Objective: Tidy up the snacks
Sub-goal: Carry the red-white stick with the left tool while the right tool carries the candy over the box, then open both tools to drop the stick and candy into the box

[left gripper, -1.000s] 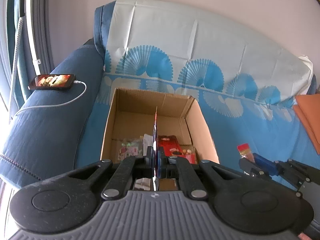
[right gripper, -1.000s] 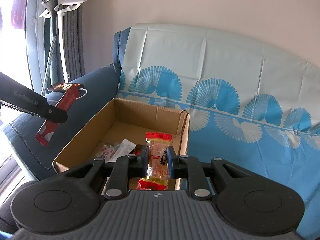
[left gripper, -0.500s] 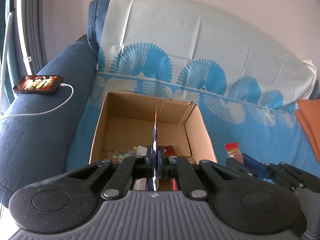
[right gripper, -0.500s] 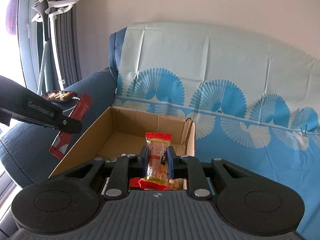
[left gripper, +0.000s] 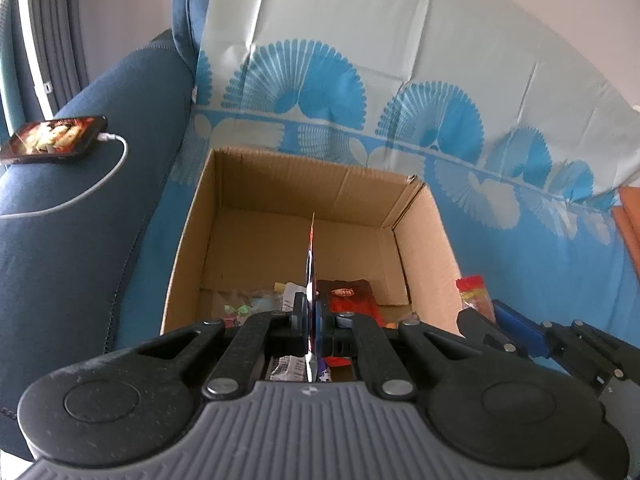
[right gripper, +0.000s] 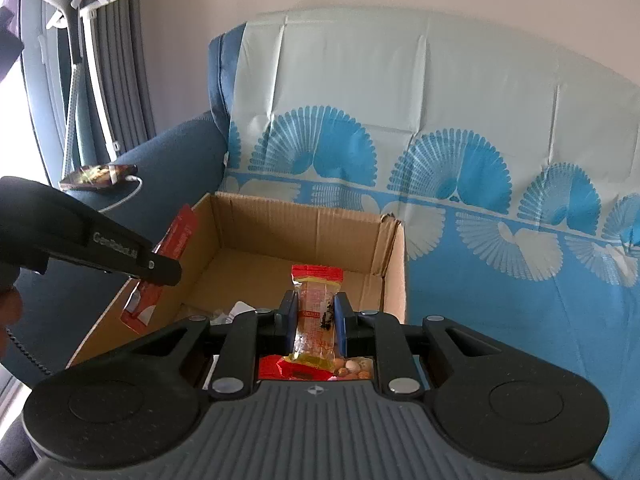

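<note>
An open cardboard box [left gripper: 224,216] stands on the sofa seat, with several snack packets [left gripper: 348,294] on its near floor. My left gripper [left gripper: 311,320] is shut on a flat red snack packet [left gripper: 310,256], seen edge-on over the box; from the right wrist view that packet [right gripper: 176,240] hangs over the box's left wall [right gripper: 192,248]. My right gripper [right gripper: 316,320] is shut on a clear yellow snack bar with red ends [right gripper: 316,312], held above the box's near right part. The right gripper and its bar [left gripper: 474,296] show at the lower right of the left wrist view.
The sofa has a blue fan-pattern cover [left gripper: 360,92] and a dark blue armrest [left gripper: 80,208] at left. A phone [left gripper: 52,142] with a white cable lies on the armrest. An orange cloth [left gripper: 630,216] lies at far right. Curtains and a white stand [right gripper: 84,40] are at left.
Both grippers have moved closer to the box with their snacks still held. The left gripper's red packet now hangs over the box's left wall.
</note>
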A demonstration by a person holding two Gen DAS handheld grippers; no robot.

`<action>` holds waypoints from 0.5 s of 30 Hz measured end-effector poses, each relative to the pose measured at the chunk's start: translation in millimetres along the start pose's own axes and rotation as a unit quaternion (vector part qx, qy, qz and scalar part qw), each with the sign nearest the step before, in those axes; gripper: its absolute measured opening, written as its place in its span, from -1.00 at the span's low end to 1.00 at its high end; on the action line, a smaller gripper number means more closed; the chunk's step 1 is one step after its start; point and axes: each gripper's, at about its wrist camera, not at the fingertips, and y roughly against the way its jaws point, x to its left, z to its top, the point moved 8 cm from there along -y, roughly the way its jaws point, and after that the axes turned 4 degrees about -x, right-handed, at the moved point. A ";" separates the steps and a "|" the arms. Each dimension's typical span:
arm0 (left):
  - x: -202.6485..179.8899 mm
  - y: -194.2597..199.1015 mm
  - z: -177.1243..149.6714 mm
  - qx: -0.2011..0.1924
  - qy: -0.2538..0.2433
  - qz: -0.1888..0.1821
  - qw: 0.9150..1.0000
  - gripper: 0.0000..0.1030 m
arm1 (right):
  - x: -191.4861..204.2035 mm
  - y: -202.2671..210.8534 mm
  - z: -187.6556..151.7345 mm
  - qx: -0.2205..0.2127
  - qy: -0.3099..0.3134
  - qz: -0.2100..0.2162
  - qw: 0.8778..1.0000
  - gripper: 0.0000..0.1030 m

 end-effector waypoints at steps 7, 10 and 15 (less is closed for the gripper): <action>1.4 -23.9 0.4 0.024 -0.006 0.014 1.000 -0.94 | -2.2 -25.2 -8.0 0.017 -0.004 -0.004 1.000 -0.60; 3.1 -31.8 -0.9 0.033 -0.011 0.018 0.999 -0.94 | -4.2 -33.1 -11.7 0.026 -0.008 -0.005 1.000 -0.60; 4.4 -42.1 -4.0 0.045 -0.020 0.026 0.998 -0.94 | -4.1 -42.8 -15.6 0.035 -0.007 -0.004 0.999 -0.60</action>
